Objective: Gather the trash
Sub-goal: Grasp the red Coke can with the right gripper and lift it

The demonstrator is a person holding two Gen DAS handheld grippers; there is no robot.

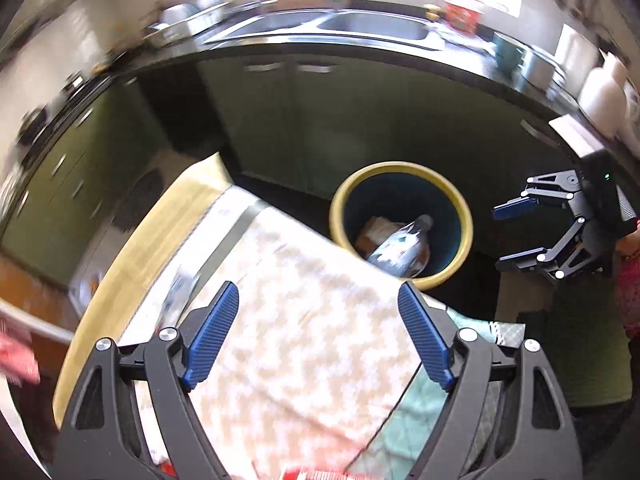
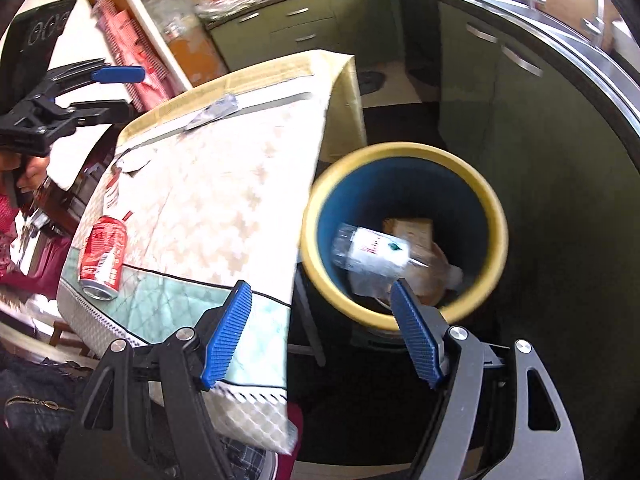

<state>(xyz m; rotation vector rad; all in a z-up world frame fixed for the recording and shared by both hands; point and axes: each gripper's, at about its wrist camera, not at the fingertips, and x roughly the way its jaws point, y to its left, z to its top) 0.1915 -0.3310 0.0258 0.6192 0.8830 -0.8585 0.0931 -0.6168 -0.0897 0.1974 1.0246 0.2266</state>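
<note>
A blue bin with a yellow rim [image 1: 400, 168] [image 2: 496, 216] stands on the floor beside the cloth-covered table [image 1: 300, 320] [image 2: 208, 200]. Inside it, a clear plastic bottle [image 1: 400, 244] [image 2: 372, 252] shows blurred above paper scraps. A red can [image 2: 102, 258] lies on its side near the table's edge. A crumpled silver wrapper [image 2: 214, 114] [image 1: 180, 288] sits farther along the table. My left gripper [image 1: 318, 288] [image 2: 136, 90] is open above the table, with nothing between its fingers. My right gripper [image 2: 320, 286] [image 1: 498, 239] is open above the bin's near rim, also with nothing in it.
Green cabinets [image 1: 320, 120] [image 2: 500, 120] under a dark counter with a steel sink [image 1: 360, 28] curve behind the bin. A person's hand [image 2: 32, 172] holds the left gripper. A dark quilted bag [image 2: 32, 404] lies low on the left.
</note>
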